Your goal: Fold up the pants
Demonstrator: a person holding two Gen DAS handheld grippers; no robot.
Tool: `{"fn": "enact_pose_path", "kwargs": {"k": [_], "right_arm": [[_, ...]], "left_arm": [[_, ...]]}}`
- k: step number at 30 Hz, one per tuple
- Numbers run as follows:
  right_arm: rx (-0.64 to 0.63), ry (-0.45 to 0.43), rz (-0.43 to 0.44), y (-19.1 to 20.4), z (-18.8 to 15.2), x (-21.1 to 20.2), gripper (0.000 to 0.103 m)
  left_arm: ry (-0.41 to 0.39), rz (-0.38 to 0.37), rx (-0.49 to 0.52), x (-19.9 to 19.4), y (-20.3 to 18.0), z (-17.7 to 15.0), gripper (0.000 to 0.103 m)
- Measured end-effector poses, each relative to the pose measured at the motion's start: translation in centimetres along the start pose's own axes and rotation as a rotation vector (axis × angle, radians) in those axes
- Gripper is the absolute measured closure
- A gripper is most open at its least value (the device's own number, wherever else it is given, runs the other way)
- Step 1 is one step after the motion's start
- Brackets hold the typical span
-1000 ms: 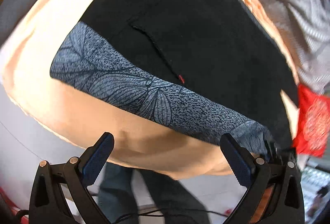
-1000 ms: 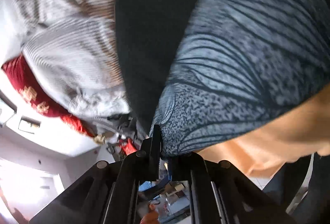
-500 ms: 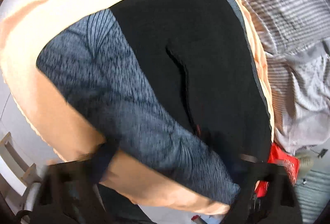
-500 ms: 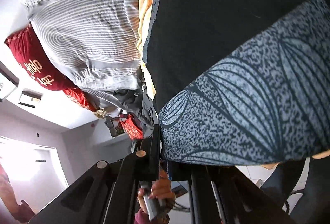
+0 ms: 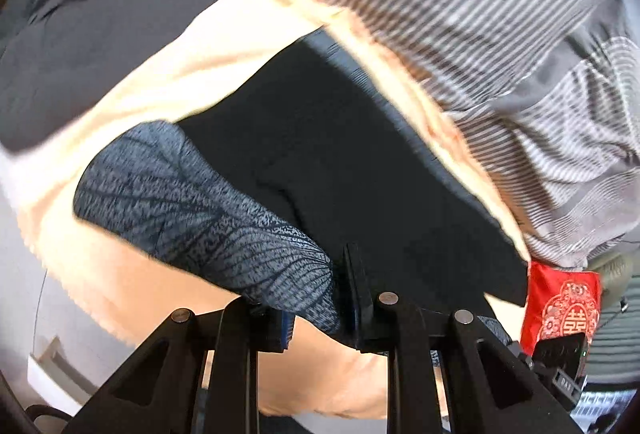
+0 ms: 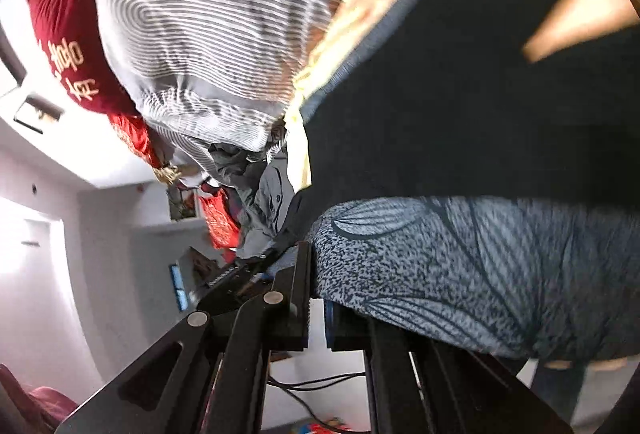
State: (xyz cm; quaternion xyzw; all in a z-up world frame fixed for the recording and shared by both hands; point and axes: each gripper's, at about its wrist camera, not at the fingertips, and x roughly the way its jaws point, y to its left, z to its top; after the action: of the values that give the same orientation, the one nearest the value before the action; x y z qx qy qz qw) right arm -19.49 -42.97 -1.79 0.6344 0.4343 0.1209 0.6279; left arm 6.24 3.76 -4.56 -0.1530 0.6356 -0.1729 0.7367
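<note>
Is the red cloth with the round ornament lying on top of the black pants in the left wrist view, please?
No, the red cloth lies beside the far corner of the black pants, off the peach sheet, not on them.

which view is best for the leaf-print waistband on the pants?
Left wrist: the leaf-print waistband shows from its free end to the left gripper. Right wrist shows only a close, cropped stretch.

pants [image 5: 360,170] lie on sheet [image 5: 208,74], waistband [image 5: 208,218] at the near edge. striped bedding [image 5: 480,14] behind the pants, cushion [image 5: 560,310] to the right, dark garment [image 5: 88,46] far left.
</note>
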Motion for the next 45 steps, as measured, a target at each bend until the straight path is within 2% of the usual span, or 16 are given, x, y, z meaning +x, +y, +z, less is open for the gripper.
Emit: {"fn": "enact_pose_path", "kwargs": {"k": [5,9,14,16,20,23,25,27,28,31,34,36,38,39,41,45], "right_arm": [[-0.034,-0.021,-0.035,1.0,6.2,1.3,0.097],[-0.019,-0.021,-0.083,0.1,11.7,4.0,0.097],[0.029,-0.01,-0.179,-2.7,17.2,7.8,0.097],[0.041,0.0,-0.225,-4.0,19.0,9.3,0.097],[0.051,0.011,-0.294,-5.7,20.9,11.0,0.095],[0.047,0.018,-0.314,-5.8,21.3,11.2,0.091],[0.033,0.026,-0.316,-5.2,21.5,11.1,0.079],[0.022,0.021,-0.301,-4.0,21.5,11.0,0.045],[0.018,0.011,-0.298,-3.4,21.4,10.7,0.039],[-0.033,-0.032,-0.259,-0.2,19.8,9.8,0.037],[-0.081,0.015,-0.265,1.0,17.5,11.0,0.037],[-0.091,0.078,-0.343,0.0,17.0,12.6,0.037],[-0.076,0.122,-0.512,-2.5,16.9,14.3,0.038],[-0.049,0.121,-0.556,-3.4,16.8,14.3,0.049],[0.01,0.06,-0.499,-3.9,16.3,12.2,0.054],[-0.032,-0.054,-0.402,-1.7,13.0,5.7,0.046]], "left_arm": [[-0.02,-0.018,0.082,2.6,-4.1,5.6,0.08],[0.002,0.016,0.131,7.0,-5.7,9.8,0.08],[0.062,0.052,0.13,12.6,-5.0,13.4,0.08],[0.1,0.057,0.135,14.8,-4.8,14.4,0.076],[0.163,-0.007,0.123,15.5,-4.2,15.8,0.075],[0.175,-0.017,0.169,13.8,-4.6,15.8,0.074],[0.088,0.045,0.232,11.1,-5.0,15.9,0.029],[-0.017,0.037,0.254,8.3,-4.7,16.1,0.026],[-0.033,0.05,0.268,7.4,-4.6,16.4,0.026],[-0.02,0.115,0.321,7.4,-5.0,16.2,0.026],[0.041,0.178,0.403,10.6,-5.8,14.5,0.026],[0.069,0.235,0.452,13.6,-6.2,13.2,0.026],[0.111,0.334,0.471,16.9,-6.1,12.3,0.026],[0.095,0.368,0.488,17.5,-6.2,12.1,0.022],[0.087,0.382,0.523,17.3,-6.9,11.9,0.021],[0.133,0.361,0.577,16.0,-8.0,11.3,0.022]]}}
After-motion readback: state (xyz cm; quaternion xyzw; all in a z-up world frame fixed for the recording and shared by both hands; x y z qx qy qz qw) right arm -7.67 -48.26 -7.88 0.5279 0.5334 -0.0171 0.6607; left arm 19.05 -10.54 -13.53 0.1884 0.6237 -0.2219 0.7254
